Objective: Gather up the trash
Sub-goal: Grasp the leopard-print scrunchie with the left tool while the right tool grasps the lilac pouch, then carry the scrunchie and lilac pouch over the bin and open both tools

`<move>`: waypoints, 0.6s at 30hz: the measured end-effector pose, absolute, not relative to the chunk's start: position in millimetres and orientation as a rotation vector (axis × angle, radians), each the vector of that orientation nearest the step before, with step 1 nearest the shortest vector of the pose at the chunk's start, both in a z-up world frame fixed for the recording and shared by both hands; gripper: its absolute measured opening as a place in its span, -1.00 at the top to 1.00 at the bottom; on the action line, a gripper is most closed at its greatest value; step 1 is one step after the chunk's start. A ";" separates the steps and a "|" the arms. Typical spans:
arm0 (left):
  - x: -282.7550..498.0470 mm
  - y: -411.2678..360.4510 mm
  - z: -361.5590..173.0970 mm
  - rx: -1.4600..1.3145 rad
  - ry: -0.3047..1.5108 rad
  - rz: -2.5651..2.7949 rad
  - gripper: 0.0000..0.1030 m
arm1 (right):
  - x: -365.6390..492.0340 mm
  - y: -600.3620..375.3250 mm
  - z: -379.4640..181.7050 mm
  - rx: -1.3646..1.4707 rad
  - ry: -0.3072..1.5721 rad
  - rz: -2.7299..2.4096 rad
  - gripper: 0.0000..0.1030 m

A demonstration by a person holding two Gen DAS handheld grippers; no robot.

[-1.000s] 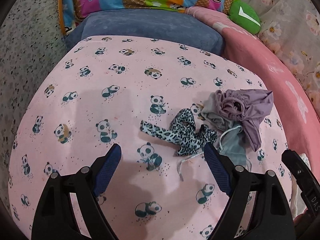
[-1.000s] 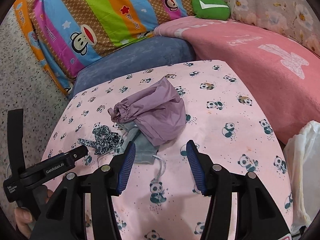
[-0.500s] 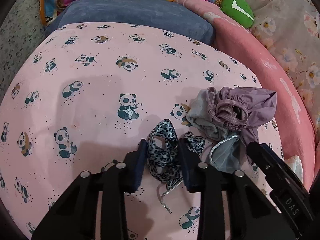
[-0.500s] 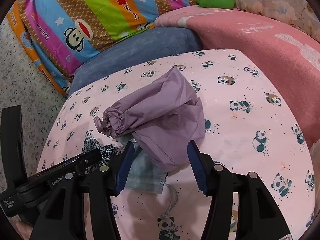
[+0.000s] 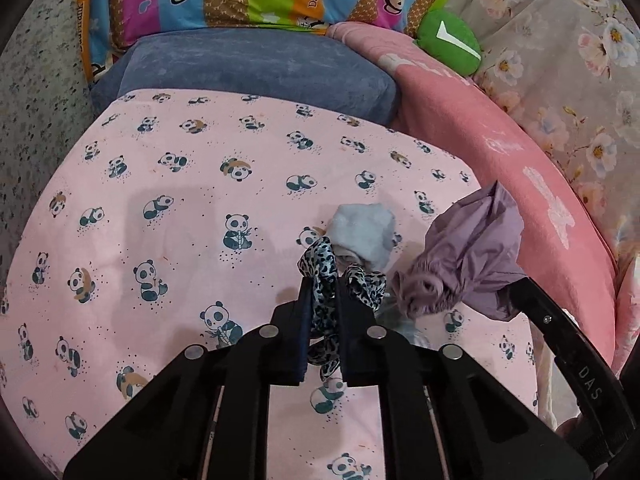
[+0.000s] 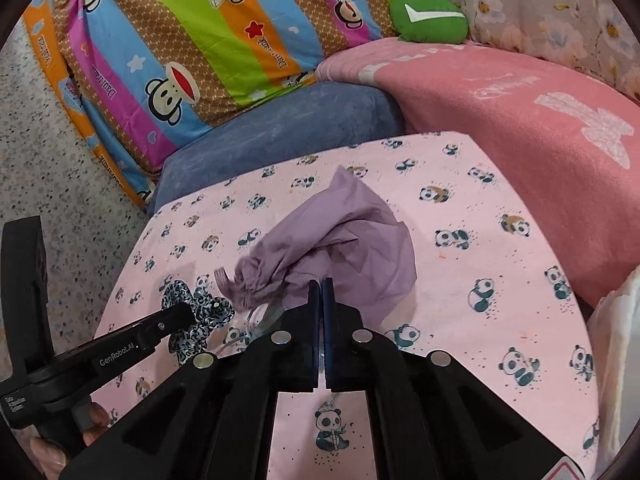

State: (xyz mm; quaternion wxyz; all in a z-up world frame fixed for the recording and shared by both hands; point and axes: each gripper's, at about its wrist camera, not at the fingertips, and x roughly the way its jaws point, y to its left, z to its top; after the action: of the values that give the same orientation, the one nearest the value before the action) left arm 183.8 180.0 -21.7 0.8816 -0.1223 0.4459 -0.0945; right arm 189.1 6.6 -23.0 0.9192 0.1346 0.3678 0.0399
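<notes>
Near the front edge of the panda-print sheet [image 5: 168,184], we are gripping two scraps at once. Our left gripper [image 5: 323,294] has just been closing, and its jaws are now pinching the leopard-print strip [image 5: 322,268], which is bunching up between the pads and trailing below them. Our right gripper [image 6: 321,286] has also just been closing, and it is clamping the near edge of the purple cloth bag [image 6: 352,236]; the bag is crumpling and seems to be coming up off the sheet towards the jaws. Between the two pieces, a pale grey cloth [image 5: 364,236] is lying loose on the sheet just behind the leopard strip, touched by neither gripper. A thin cord beside it is too tangled to follow.

We judge the collecting as only begun: two pieces are in hand but not yet dropped anywhere, and the grey cloth is waiting. At the sheet's right edge a white plastic bag [image 6: 616,344] is showing; we are guessing that it is the place for the trash, though its mouth is out of view.
</notes>
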 end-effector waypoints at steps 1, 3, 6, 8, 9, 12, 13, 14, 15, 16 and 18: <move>179.9 176.0 -14.4 -0.249 0.916 -0.203 0.79 | 185.3 4.2 -16.8 0.280 0.745 0.081 0.94; 172.0 167.1 -0.8 -0.237 0.893 -0.216 0.79 | 176.5 -1.9 -4.6 0.285 0.719 0.077 0.94; 158.0 151.1 19.9 -0.218 0.857 -0.244 0.79 | 157.5 -13.8 19.0 0.286 0.665 0.062 0.94; 148.4 140.2 31.5 -0.204 0.838 -0.263 0.79 | 140.7 -23.6 36.1 0.295 0.626 0.048 0.94; 144.4 134.7 36.8 -0.197 0.828 -0.272 0.79 | 129.6 -31.7 46.2 0.305 0.600 0.038 0.94; 129.2 115.6 52.2 -0.175 0.801 -0.306 0.79 | 113.2 -45.0 61.8 0.313 0.565 0.020 0.95; 123.6 107.4 57.6 -0.164 0.790 -0.319 0.79 | 100.1 -55.9 71.2 0.322 0.539 0.004 0.95; 119.5 100.5 61.5 -0.156 0.783 -0.330 0.79 | 94.3 -61.1 76.1 0.327 0.529 -0.001 0.94; 115.0 93.4 65.4 -0.147 0.776 -0.343 0.79 | 90.2 -65.1 79.5 0.330 0.522 -0.006 0.95; 110.6 86.0 69.0 -0.139 0.770 -0.356 0.79 | 77.5 -76.0 87.1 0.337 0.500 -0.022 0.94; 100.8 70.0 74.5 -0.117 0.760 -0.384 0.79 | 63.8 -88.5 94.9 0.345 0.480 -0.039 0.94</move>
State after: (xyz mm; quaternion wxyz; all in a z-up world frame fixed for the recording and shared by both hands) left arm 100.8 70.0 74.5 0.9091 -0.0569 0.3683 -0.1862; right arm 63.8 -88.5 94.9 0.9565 0.1698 0.2365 -0.0193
